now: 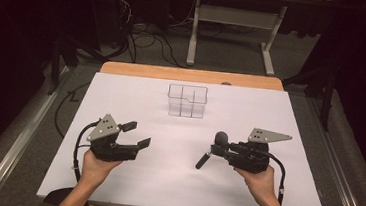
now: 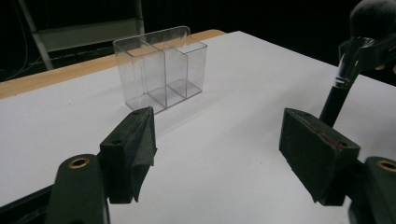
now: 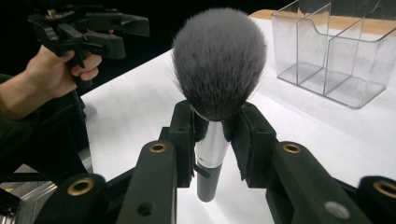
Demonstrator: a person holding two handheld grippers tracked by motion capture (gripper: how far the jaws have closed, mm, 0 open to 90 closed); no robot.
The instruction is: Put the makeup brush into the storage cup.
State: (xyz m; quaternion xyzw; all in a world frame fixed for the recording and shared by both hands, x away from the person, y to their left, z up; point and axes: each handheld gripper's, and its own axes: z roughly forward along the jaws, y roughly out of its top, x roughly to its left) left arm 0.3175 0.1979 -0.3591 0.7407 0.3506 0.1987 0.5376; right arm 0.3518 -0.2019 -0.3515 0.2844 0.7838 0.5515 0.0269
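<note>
A makeup brush (image 1: 202, 160) with a dark fluffy head and black handle hangs tilted above the white table, head up. My right gripper (image 1: 215, 149) is shut on its silver ferrule; the right gripper view shows the brush (image 3: 219, 60) upright between the pads of my right gripper (image 3: 212, 135). A clear plastic organizer (image 1: 187, 101) with several compartments stands empty at the table's far middle. My left gripper (image 1: 139, 134) hovers at the front left, open, with nothing between its jaws. The left gripper view has the organizer (image 2: 161, 70) ahead and the brush (image 2: 341, 88) at the right.
White sheet (image 1: 164, 181) covers the table, with a wooden edge (image 1: 188, 75) at the back. Beyond it are a metal desk frame (image 1: 193, 33) and cables on the floor. In the right gripper view the left gripper (image 3: 126, 35) and its hand sit at upper left.
</note>
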